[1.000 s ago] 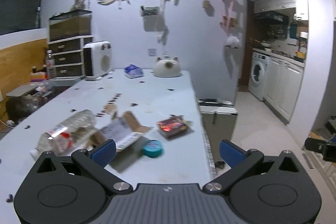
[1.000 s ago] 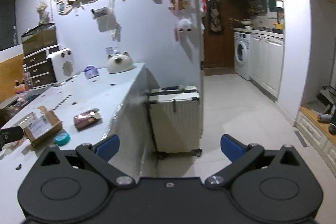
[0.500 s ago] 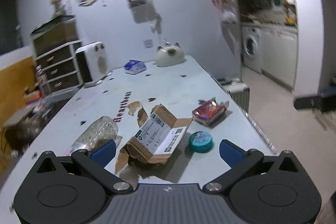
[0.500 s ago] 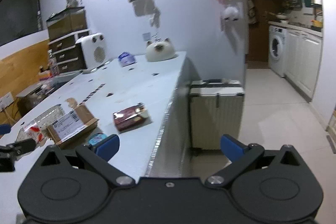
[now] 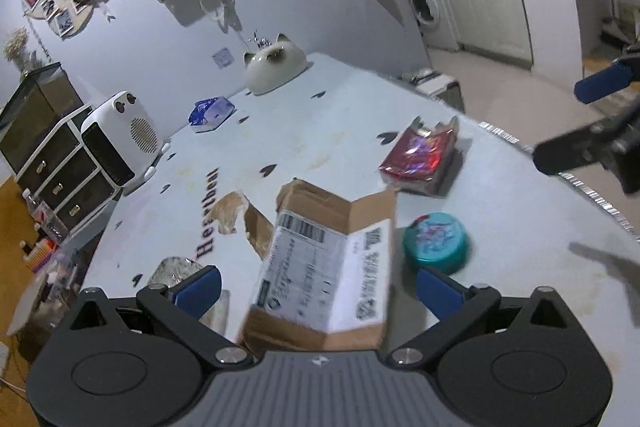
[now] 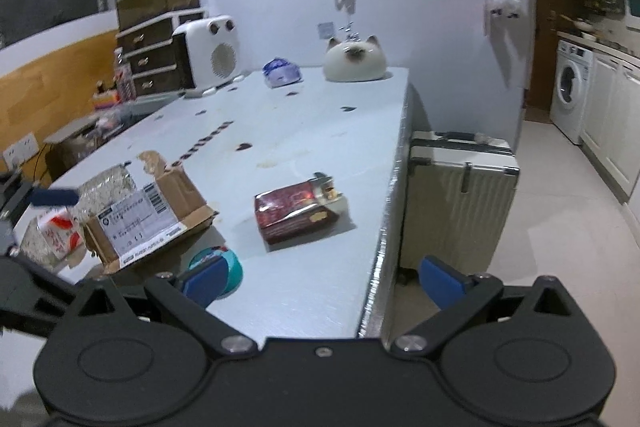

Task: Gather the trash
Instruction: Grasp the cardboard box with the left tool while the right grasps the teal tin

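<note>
A: Where is the trash found at this moment?

B: It is spread on the near end of the tabletop (image 5: 328, 131). An opened cardboard box (image 5: 320, 275) with a shipping label is seen in the middle. A crushed plastic bottle (image 6: 60, 223) lies just beside it on one side, and a teal round lid (image 5: 435, 242) on the other side. A red snack packet (image 5: 418, 157) is placed a little farther, near the tabletop edge.

A: Which step is judged to be in hand?

B: The approach to the first piece, it seems. Nothing is picked up yet. The left gripper (image 5: 316, 287) is held low over the cardboard box, with the box between its blue fingers (image 5: 198, 285).

A: How are the grippers set?

B: Both are spread wide and nothing is held. From the left view it cannot be told if the box is touched. The right gripper (image 6: 320, 281) hovers over the tabletop edge, with the teal lid just in front of its left finger.

A: What is called for by the next move?

B: The left gripper should probably be lowered and closed on a wall or flap of the box. The cardboard is thin and open, so it may bend or slip when it is squeezed.

A: And farther away?

B: A cat-shaped ornament (image 6: 354, 61), a white heater (image 6: 212, 55) and a blue tissue pack (image 6: 282, 71) are seen at the far end. A suitcase (image 6: 460, 199) stands on the floor beside the tabletop.
</note>
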